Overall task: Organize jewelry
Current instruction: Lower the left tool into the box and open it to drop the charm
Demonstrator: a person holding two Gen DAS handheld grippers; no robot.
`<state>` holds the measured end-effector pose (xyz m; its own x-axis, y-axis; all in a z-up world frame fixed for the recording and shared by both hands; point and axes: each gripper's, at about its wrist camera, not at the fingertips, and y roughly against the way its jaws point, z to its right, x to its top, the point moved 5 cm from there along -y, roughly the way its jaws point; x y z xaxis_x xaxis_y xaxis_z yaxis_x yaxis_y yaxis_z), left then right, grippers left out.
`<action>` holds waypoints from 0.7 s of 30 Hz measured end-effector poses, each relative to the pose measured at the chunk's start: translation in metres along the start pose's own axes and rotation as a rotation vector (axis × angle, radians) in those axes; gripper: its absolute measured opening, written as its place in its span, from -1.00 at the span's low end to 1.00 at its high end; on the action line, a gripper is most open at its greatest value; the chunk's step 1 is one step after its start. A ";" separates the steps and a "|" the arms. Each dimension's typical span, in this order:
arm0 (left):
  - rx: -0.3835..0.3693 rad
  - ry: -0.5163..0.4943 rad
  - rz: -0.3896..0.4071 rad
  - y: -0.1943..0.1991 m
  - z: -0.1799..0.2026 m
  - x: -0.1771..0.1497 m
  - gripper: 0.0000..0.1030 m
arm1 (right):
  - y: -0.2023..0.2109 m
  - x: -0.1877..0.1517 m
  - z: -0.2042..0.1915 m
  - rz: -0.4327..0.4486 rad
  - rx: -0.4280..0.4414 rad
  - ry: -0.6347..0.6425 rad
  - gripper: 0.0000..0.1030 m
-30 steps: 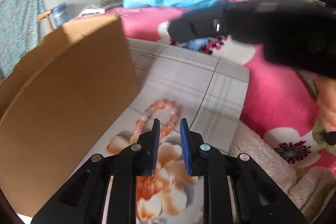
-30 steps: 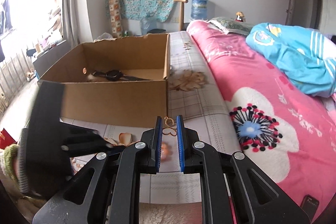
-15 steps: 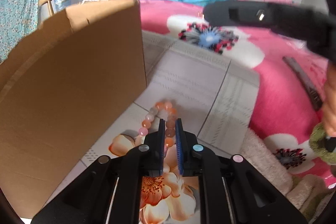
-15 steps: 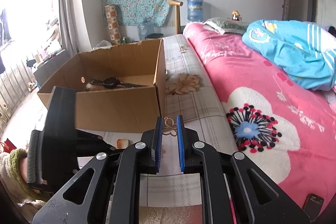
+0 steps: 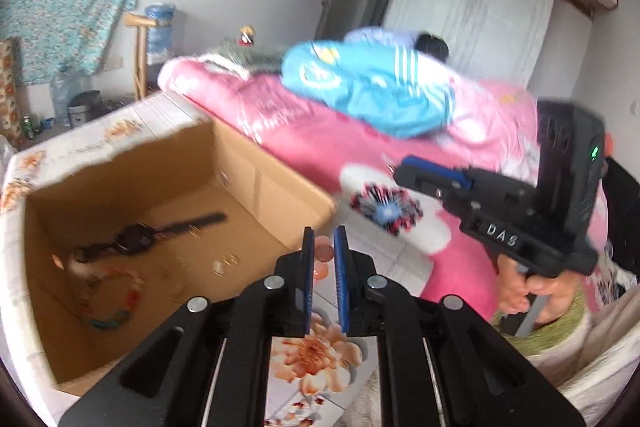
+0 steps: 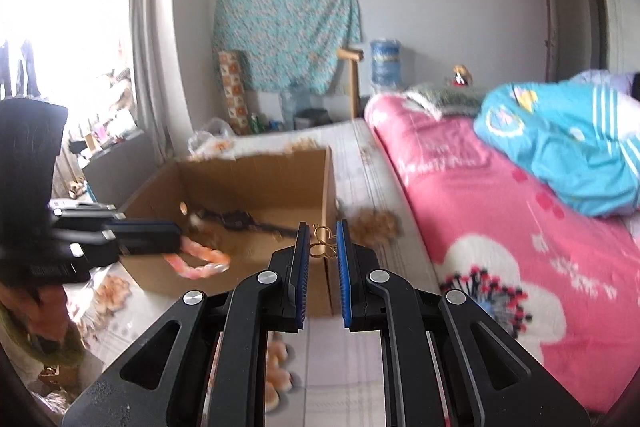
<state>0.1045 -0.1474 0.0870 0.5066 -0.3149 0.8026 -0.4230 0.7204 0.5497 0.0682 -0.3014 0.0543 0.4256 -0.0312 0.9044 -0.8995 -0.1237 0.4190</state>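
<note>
My left gripper [image 5: 323,231] is shut on a pink and orange bead bracelet [image 5: 322,259]. In the right wrist view the bead bracelet [image 6: 200,263] hangs from the left gripper [image 6: 178,239] at the near edge of an open cardboard box [image 6: 256,171]. My right gripper [image 6: 322,225] is shut on a small gold wire ornament [image 6: 322,241], held above the box's near right corner. The right gripper [image 5: 406,173] also shows in the left wrist view, over the pink bedcover. Inside the cardboard box [image 5: 280,187] lie a black watch [image 5: 144,235] and a coloured bracelet [image 5: 112,311].
The box stands on a checked sheet with flower prints [image 5: 316,351]. A pink flowered bedcover [image 6: 500,227] with a blue jacket [image 6: 568,147] lies to the right. A person's hand [image 5: 520,287] holds the right gripper. A fluffy white cloth [image 5: 592,379] is at the lower right.
The left gripper closed on the bead bracelet, lifted it off the sheet and swung up toward the box opening. The right gripper rose a little with the gold ornament still in it.
</note>
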 end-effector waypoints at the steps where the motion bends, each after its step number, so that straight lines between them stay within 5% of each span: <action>1: 0.013 0.009 0.016 0.010 -0.007 0.007 -0.83 | 0.000 0.004 -0.001 0.012 0.007 0.004 -0.78; 8: 0.156 0.042 -0.029 0.031 -0.058 0.026 -0.82 | -0.024 0.044 -0.008 0.066 0.143 0.005 -0.78; 14: 0.228 0.114 -0.237 -0.010 -0.108 -0.009 -0.82 | -0.060 0.053 -0.013 0.045 0.238 -0.028 -0.78; 21: 0.169 0.232 -0.464 -0.045 -0.150 -0.044 -0.82 | -0.096 0.042 -0.021 -0.015 0.287 -0.049 -0.78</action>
<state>0.2140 -0.0733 -0.0074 0.8132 -0.4179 0.4051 -0.2206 0.4229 0.8789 0.1704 -0.2697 0.0533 0.4495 -0.0745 0.8902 -0.8311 -0.4000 0.3862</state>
